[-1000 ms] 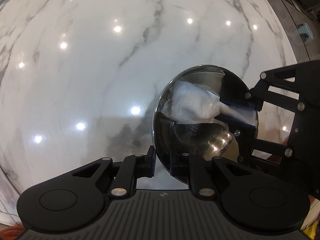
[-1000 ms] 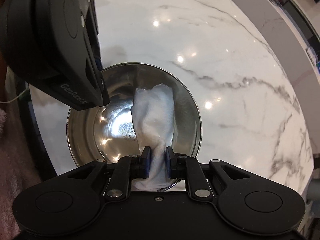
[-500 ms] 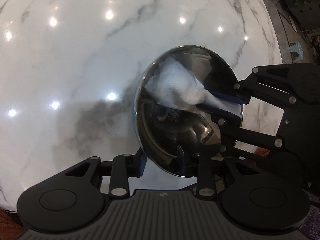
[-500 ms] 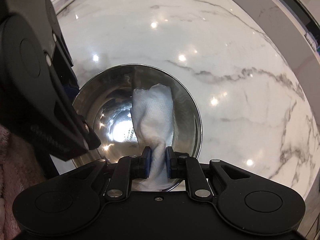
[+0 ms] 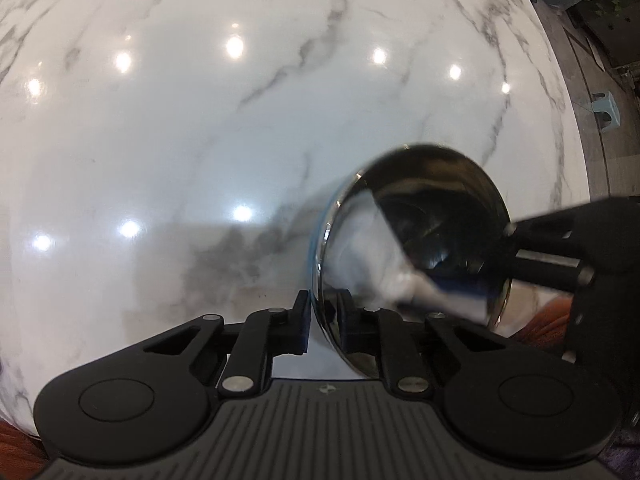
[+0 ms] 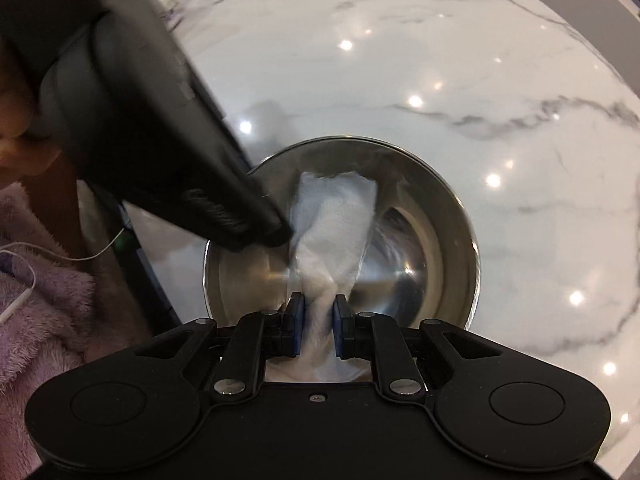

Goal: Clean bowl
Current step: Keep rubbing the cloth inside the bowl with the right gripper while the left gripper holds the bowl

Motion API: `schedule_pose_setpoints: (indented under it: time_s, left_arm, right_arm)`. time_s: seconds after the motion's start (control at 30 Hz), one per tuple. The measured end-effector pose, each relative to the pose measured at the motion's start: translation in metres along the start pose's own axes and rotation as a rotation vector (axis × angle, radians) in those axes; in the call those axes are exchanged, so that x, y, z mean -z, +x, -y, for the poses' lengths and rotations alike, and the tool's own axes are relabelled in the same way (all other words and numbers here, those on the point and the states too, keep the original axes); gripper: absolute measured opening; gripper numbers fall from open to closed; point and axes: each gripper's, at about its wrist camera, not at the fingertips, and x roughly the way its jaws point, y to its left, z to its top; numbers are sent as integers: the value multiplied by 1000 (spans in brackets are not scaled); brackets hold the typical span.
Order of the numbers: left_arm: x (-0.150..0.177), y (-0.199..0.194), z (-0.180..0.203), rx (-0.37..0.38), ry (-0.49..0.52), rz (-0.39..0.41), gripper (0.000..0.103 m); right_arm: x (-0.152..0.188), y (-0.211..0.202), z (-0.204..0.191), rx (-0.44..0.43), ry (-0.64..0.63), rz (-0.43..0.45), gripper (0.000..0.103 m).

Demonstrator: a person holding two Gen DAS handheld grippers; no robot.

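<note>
Steel bowl (image 6: 420, 240) on marble countertop (image 6: 440, 80) near its front edge, rim pinched by left gripper (image 5: 323, 320), right gripper (image 6: 318, 326) clamping white cloth (image 6: 332, 224) mid-wipe inside; next, sweep remaining wall.

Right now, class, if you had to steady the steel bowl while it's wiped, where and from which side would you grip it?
Pinch the bowl by its thin rim from above, one finger inside the wall and one outside, as the left gripper does. The round wall is probably too wide to span. Keep opposite the cloth.
</note>
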Motion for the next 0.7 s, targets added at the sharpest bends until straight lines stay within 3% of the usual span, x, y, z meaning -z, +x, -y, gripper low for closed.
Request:
schedule_pose_setpoints:
  time_s: [0.13, 0.3, 0.43, 0.57, 0.7]
  left_arm:
    - [-2, 0, 6, -20, 28, 1, 10]
    - [0, -1, 8, -24, 46, 0, 12]
    - [3, -3, 3, -3, 13, 6, 14]
    - [4, -3, -4, 30, -41, 27, 14]
    - [8, -7, -6, 40, -54, 76, 14]
  right_arm:
    - [-2, 1, 5, 33, -29, -12, 13]
    - [-2, 0, 12, 191, -80, -7, 12]
    - [-1, 1, 15, 269, -82, 27, 12]
    - [2, -4, 24, 256, -41, 67, 12]
    - [14, -25, 36, 184, 62, 158, 12]
